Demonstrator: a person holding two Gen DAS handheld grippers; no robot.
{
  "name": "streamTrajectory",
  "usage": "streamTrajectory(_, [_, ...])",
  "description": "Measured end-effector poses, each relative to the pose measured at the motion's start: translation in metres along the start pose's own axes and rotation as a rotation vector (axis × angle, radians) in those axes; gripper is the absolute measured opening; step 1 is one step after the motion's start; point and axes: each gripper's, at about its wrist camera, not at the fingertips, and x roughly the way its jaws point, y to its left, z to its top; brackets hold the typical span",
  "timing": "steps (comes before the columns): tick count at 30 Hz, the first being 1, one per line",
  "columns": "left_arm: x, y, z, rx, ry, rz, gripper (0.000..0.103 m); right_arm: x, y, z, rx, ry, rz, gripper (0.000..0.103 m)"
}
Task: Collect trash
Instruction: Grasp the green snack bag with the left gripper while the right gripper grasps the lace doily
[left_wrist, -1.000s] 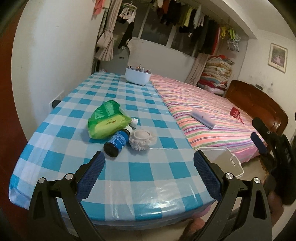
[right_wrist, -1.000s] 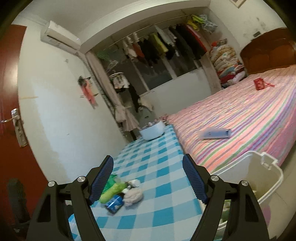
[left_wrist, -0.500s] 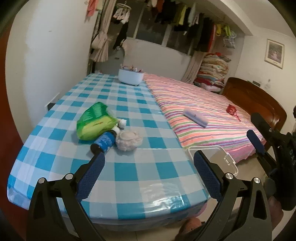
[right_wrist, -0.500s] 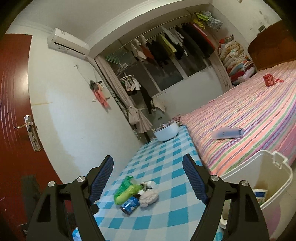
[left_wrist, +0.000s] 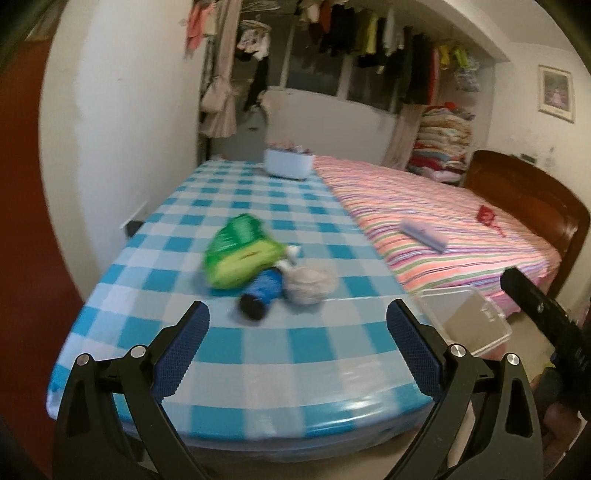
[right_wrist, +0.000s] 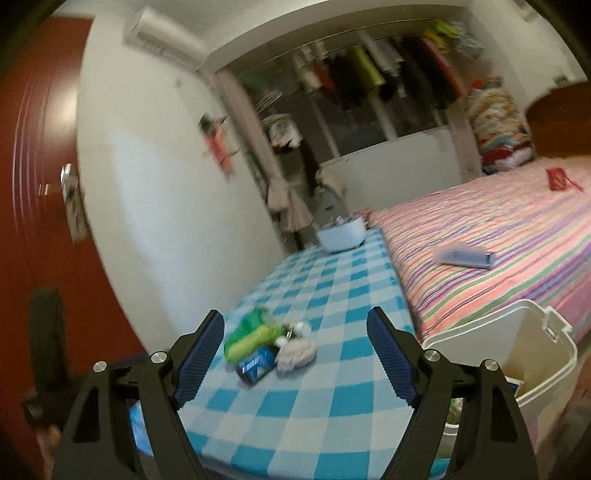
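1. Both spread: left gripper (left_wrist: 297, 341) and right gripper (right_wrist: 295, 352), nothing between pads.
2. Trash pile — green bag (left_wrist: 240, 258), blue bottle (left_wrist: 264, 291), crumpled tissue (left_wrist: 308, 284) — lay on checkered table (left_wrist: 258, 369), ahead of left gripper, apart.
3. White bin (right_wrist: 535, 354) stood beside table.

The table (left_wrist: 229, 373) was covered by a glossy checked plastic sheet, with light reflected at its edge. A shiny green plastic bag (left_wrist: 240, 254) and a crumpled paper wad (left_wrist: 308, 284) were seen. The bed (left_wrist: 443, 221) was covered with matt striped cloth; its headboard (left_wrist: 535, 199) was polished wood. The bin (right_wrist: 532, 354) was smooth white plastic.
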Motion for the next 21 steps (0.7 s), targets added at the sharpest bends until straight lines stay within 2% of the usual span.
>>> streamTrajectory(4, [0.008,0.036,0.004,-0.037,0.001,0.060,0.095,0.037,0.004,-0.013,-0.016,0.088,0.054,0.078])
streamTrajectory(8, [0.029,0.055,0.033,-0.048,0.016,0.070,0.095,0.070,0.007,-0.019,-0.019,0.150,0.080,0.078])
streamTrajectory(12, [0.064,0.062,0.061,-0.090,0.036,-0.012,0.095,0.101,0.004,-0.028,-0.008,0.203,0.064,0.078])
streamTrajectory(16, [0.120,0.056,0.071,-0.062,0.104,-0.002,0.095,0.126,-0.005,-0.038,0.019,0.263,0.042,0.078])
streamTrajectory(21, [0.176,0.065,0.055,-0.053,0.214,0.022,0.095,0.155,-0.010,-0.046,0.002,0.331,0.046,0.078])
